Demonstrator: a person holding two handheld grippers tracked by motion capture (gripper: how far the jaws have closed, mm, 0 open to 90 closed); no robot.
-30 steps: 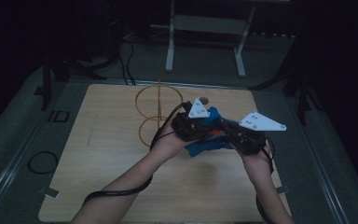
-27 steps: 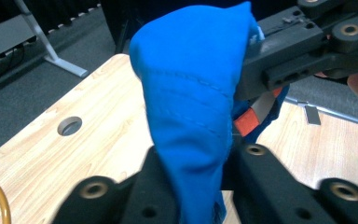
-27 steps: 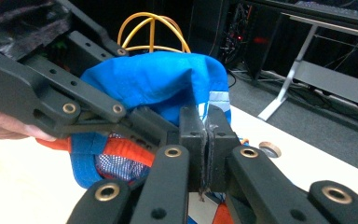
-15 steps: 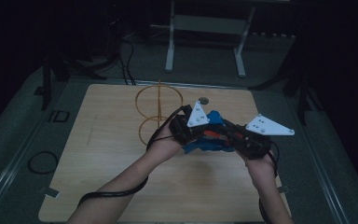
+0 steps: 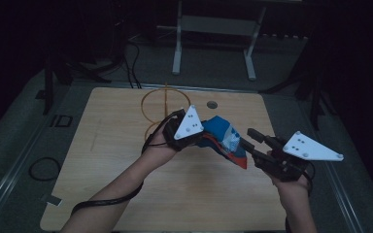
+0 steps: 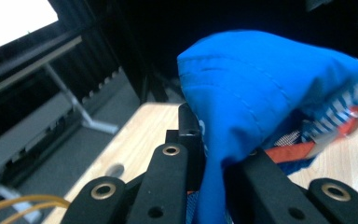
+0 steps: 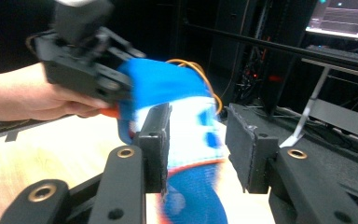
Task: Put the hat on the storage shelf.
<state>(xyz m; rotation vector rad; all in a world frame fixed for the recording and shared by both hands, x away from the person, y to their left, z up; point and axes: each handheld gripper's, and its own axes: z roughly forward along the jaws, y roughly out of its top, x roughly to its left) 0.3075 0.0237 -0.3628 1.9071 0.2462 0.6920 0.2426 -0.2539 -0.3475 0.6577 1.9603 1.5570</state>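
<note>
A blue cloth item with white and orange-red parts hangs above the wooden table. My left gripper is shut on its blue edge. In the left gripper view the blue cloth bulges over the jaws of the left gripper, pinched between them. My right gripper is to the right of it and open. In the right gripper view the cloth's white and blue end lies between the spread jaws of the right gripper, with the left gripper holding the far side.
A yellow wire ring stand stands at the back of the table beside a round hole. A white metal frame stands on the floor beyond. A cable loop lies on the floor at the left.
My right gripper has drawn away to the right, so the two grippers are farther apart and more of the cloth item shows between them. The left gripper has shifted slightly.
</note>
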